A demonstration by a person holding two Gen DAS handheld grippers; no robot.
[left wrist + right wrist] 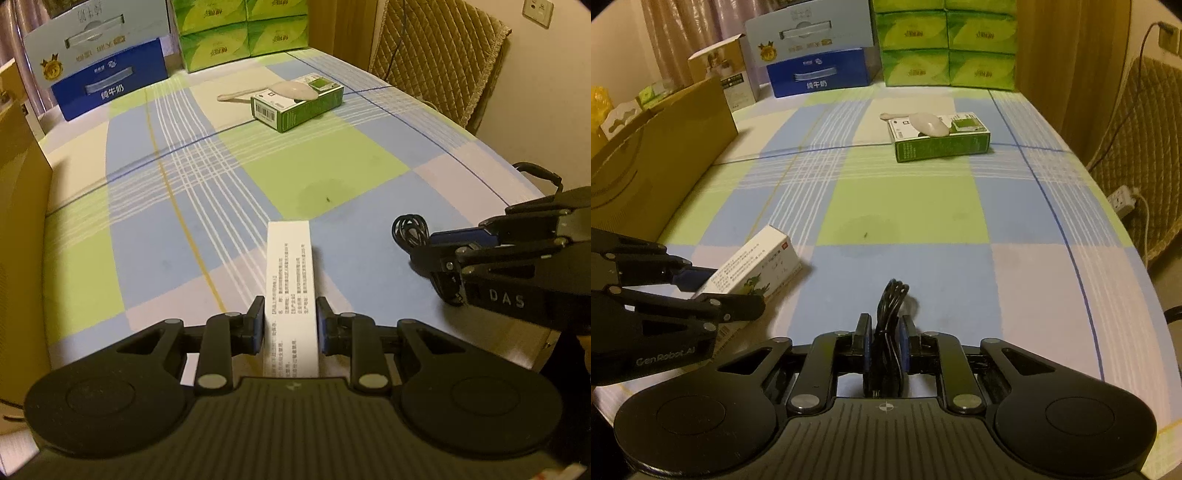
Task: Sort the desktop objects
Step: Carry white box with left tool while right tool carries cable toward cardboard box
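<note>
— Checked cloth point(155, 236) in blue, green and white covers the table; cartons and green tissue packs point(945, 44) stand along the far edge, and an open cardboard box point(665, 158) sits at your left; how far along do you judge the sorting?

— Early to middle, I'd say; your left claw point(290, 326) is clenched on a long white carton point(290, 273), stiff card with fine print, its far end low over the cloth or resting on it, I cannot tell which; your right claw point(885, 343) is clamped on a coiled black cable point(888, 321), glossy and limp, loops poking out past the fingertips.

— And what is left?

— Both held things have yet to reach a place; farther back a green and white box point(942, 142) lies flat, with a pale plastic spoon point(923, 123) resting across its top, smooth and rounded; neither is touched.

— Where should they go?

— Nothing marks a spot; the cardboard box looks a likely bin, though that is a guess.
</note>
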